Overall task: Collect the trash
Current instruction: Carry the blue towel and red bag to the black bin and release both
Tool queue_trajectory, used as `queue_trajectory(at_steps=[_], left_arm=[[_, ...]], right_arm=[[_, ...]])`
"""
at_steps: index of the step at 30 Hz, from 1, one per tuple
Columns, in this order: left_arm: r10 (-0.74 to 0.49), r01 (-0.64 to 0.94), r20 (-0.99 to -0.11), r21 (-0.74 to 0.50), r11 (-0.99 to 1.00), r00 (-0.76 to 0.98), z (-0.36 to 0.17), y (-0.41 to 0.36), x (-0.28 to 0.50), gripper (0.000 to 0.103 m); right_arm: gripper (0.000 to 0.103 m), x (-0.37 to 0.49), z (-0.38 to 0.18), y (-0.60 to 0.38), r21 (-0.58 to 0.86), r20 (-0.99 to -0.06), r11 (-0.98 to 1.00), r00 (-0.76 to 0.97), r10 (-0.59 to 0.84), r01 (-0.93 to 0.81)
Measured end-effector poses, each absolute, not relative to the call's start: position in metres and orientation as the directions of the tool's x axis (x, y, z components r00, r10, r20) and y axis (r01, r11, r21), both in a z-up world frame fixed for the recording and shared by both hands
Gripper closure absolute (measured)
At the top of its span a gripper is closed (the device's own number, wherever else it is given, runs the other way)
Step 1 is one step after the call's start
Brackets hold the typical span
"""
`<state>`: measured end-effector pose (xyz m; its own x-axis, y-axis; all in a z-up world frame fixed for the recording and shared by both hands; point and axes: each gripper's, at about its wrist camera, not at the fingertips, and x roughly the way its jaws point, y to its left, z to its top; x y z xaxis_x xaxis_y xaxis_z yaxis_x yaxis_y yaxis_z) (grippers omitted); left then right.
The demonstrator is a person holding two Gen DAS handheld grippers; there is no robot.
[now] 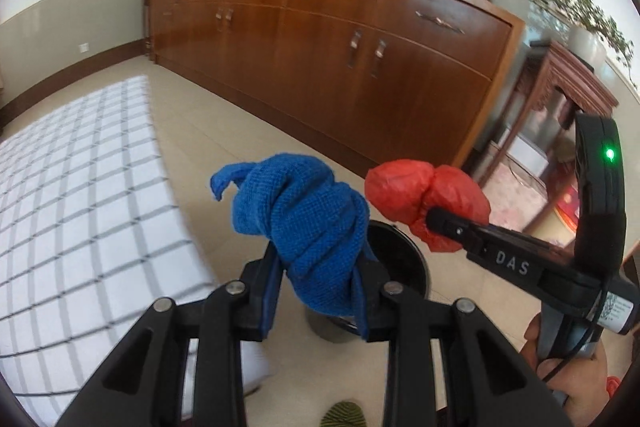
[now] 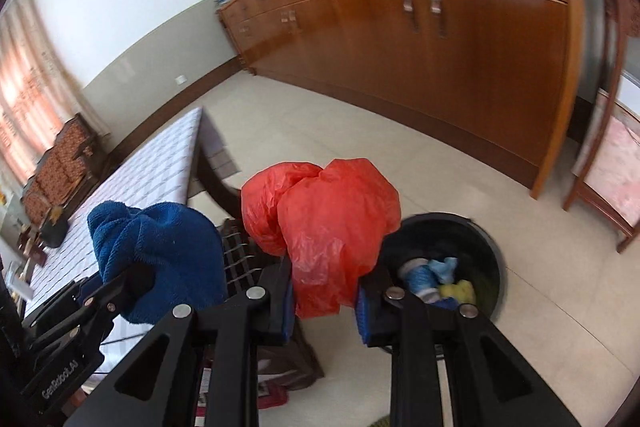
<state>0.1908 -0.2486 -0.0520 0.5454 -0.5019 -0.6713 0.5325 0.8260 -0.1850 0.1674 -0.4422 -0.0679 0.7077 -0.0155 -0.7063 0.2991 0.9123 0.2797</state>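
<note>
The left gripper point(image 1: 318, 291) is clamped on a knotted blue cloth point(image 1: 306, 227), its blue-padded jaws pressing the lower part of the bundle so that the bulk stands up above them. The right gripper point(image 2: 326, 303) is likewise closed on a crumpled red plastic bag point(image 2: 324, 223), which billows above and hangs a little below the jaws. Both items are carried clear of any surface, side by side, and both are judged to be held this way for release into the black bin point(image 2: 486, 227) on the tiled floor point(image 2: 360, 147) just beyond and below them. The bench point(image 1: 80, 187), under a white checked cover, lies to the left of the grippers and the bin. Farther off, a long wooden sideboard point(image 1: 360, 59) runs along the wall. The right wrist view looks into the bin and shows it already holding blue, white and yellow scraps point(image 2: 436, 279); the left wrist view shows only the bin's dark mouth behind the cloth. The left wrist view alone shows the person's hand point(image 1: 576, 383) gripping the right gripper's handle, and a small carved side table point(image 1: 560, 95) past the sideboard's end.
</note>
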Motion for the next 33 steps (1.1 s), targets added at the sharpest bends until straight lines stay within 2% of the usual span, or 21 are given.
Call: queue_trajectory(at_steps=[14,26,33], left_arm=[[-0.472,0.536,-0.754,-0.19,0.822,0.456,-0.105,-0.317,0.19,0.071],[-0.43,0.524,-0.819,-0.192,0.83,0.381,-0.147,-0.345,0.201,0.071],[-0.416,0.517,-0.842,-0.2,0.832,0.345,-0.164,-0.359,0.203,0.07]], right_arm=[[0.077,0.172,-0.097,-0.523,0.221,-0.778,0.89,0.622,-0.085,0.398],[0.077,0.194,-0.157,-0.558,0.246,-0.855,0.84,0.517,-0.047,0.484],[0.077,0.208,-0.177,-0.563,0.211,-0.886,0.848,0.462,-0.044,0.486]])
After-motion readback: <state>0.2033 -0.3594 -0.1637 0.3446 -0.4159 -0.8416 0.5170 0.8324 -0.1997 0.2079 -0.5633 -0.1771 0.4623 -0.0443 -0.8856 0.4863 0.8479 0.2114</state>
